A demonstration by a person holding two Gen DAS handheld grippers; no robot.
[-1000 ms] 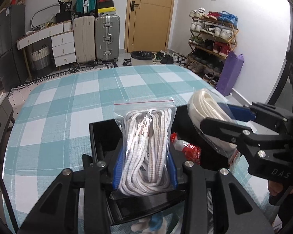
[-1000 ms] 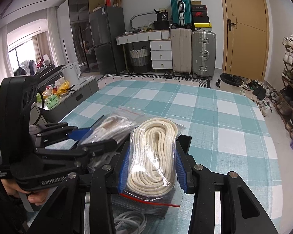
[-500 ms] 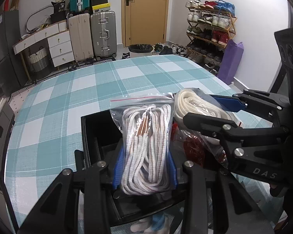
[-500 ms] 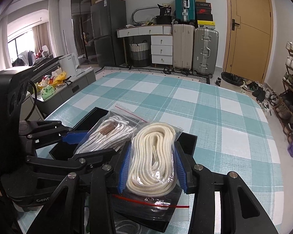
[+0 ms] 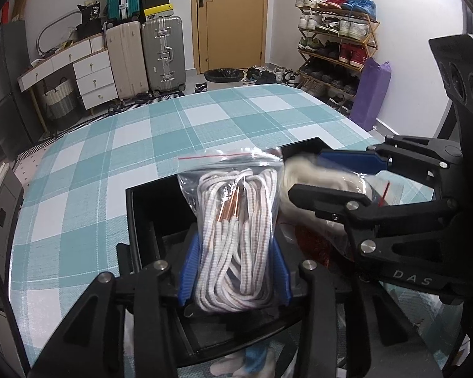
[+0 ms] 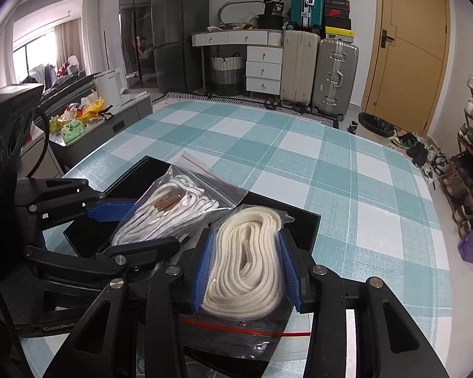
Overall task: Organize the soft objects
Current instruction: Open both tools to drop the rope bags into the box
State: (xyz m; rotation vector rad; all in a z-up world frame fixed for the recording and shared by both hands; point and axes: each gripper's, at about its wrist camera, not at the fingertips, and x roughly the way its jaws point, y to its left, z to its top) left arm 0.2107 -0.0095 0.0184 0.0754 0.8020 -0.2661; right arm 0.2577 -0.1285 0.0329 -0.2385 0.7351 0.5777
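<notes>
Left tongs [image 5: 233, 274]: blue pads pinching a clear zip bag of white laces [image 5: 235, 236], lower centre of the left wrist view; bag stands upright, red seal at top.
Right tongs [image 6: 246, 271]: pads pinching a clear zip bag of cream rope [image 6: 247, 267], lower centre of the right wrist view; red seal toward the camera.
Black tray [image 5: 148, 208]: on the desk, beneath both bags; whether either bag touches it cannot be told.
Desk [image 6: 331, 170]: teal-and-white checked cloth.
Bags: side by side, laces bag left of the rope bag in both views.
Red packet [image 5: 315, 245]: inside the tray, partly hidden.
</notes>
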